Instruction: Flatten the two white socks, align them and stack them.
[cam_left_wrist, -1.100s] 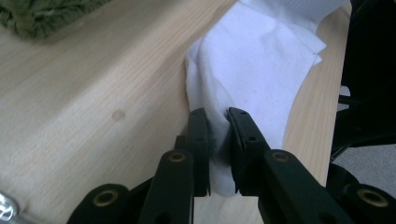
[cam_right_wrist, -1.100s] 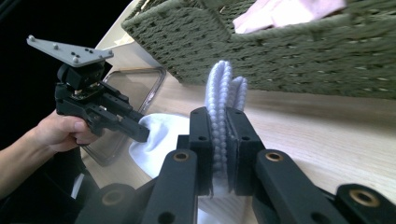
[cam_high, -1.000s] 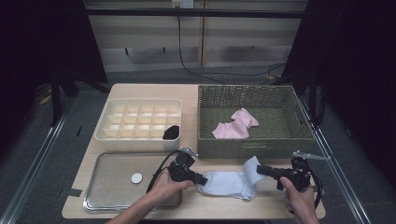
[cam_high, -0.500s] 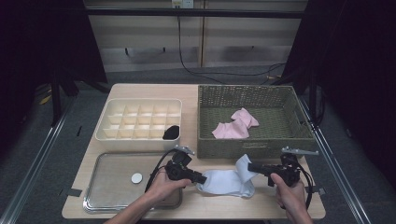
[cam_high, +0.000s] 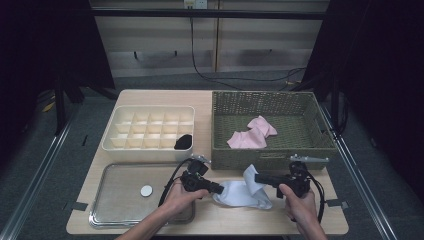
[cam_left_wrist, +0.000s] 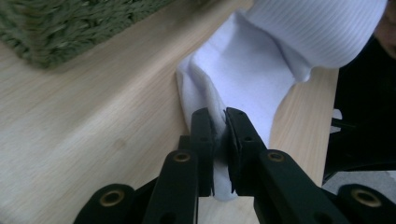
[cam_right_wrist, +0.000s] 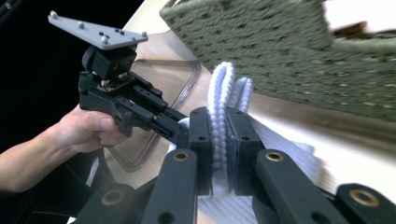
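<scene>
A white sock (cam_high: 239, 192) lies on the wooden table in front of the basket, half folded. My left gripper (cam_high: 218, 189) is shut on its left end; in the left gripper view the jaws (cam_left_wrist: 219, 135) pinch the sock (cam_left_wrist: 243, 79) at its folded edge. My right gripper (cam_high: 258, 178) is shut on the ribbed cuff, which is lifted and bent over toward the left. In the right gripper view the cuff (cam_right_wrist: 223, 100) is clamped between the jaws (cam_right_wrist: 218, 140), with the left gripper's body (cam_right_wrist: 122, 100) and hand just beyond.
A green woven basket (cam_high: 320, 135) behind the sock holds pink socks (cam_high: 252, 132). A cream divided box (cam_high: 145, 131) at the back left has a dark item (cam_high: 183, 142) in one cell. A metal tray (cam_high: 117, 197) with a small white disc (cam_high: 146, 190) lies at front left.
My right gripper has carried the sock's cuff leftward, folding it over toward the left gripper. The left gripper has stayed put on the sock's other end.
</scene>
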